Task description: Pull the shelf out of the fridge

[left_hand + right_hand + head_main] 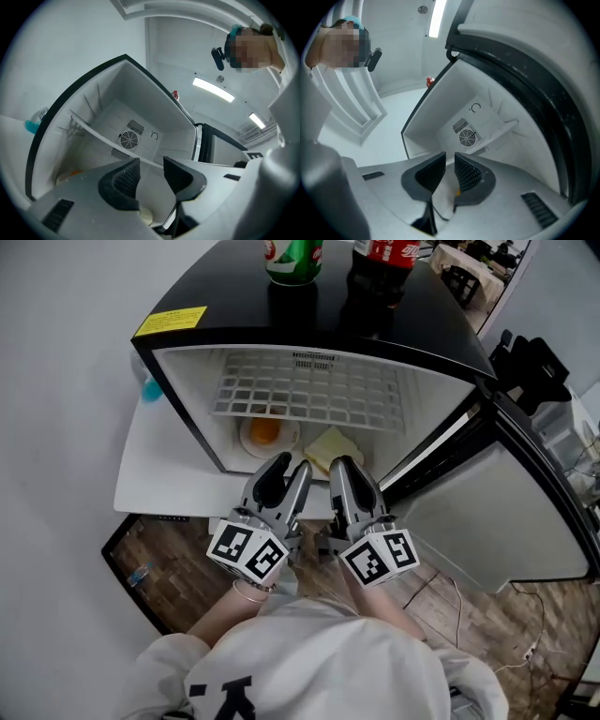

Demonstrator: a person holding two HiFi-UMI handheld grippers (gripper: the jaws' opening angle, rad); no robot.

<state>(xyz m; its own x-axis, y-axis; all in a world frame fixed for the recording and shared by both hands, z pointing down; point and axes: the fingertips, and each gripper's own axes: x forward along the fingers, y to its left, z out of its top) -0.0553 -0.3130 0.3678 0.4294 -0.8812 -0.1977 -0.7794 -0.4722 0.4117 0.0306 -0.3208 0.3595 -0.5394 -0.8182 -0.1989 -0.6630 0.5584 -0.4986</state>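
Black compact fridge [234, 315] with white interior stands on a white counter [159, 465], its door [506, 512] swung wide open to the fridge's right. The white wire-grid shelf [309, 390] sits fully inside the fridge, in the upper part of the cavity, level, reaching back toward the rear wall; from the gripper views its front edge [108, 140] [501, 129] runs across the cavity just in front of the round fan grille [128, 139] on the fridge's back wall. On the fridge floor below the shelf: a white round plate [248, 442] carrying an orange item [265, 430], and beside it a pale yellow flat item [330, 448], type unclear. On the fridge's top: a green can [293, 259] and a dark bottle with a red label [384, 254]. A yellow sticker [171, 322] sits on the fridge's top front left corner. Left tongs [286, 465] [151, 164] are in front of the fridge opening, low, aimed into the cavity, drawn in to a narrow gap with nothing between them. Right tongs [345, 470] [449, 159] are just beside them, also before the opening, pressed nearly together and empty. Neither touches the shelf; both tips are below its front edge, outside the fridge.
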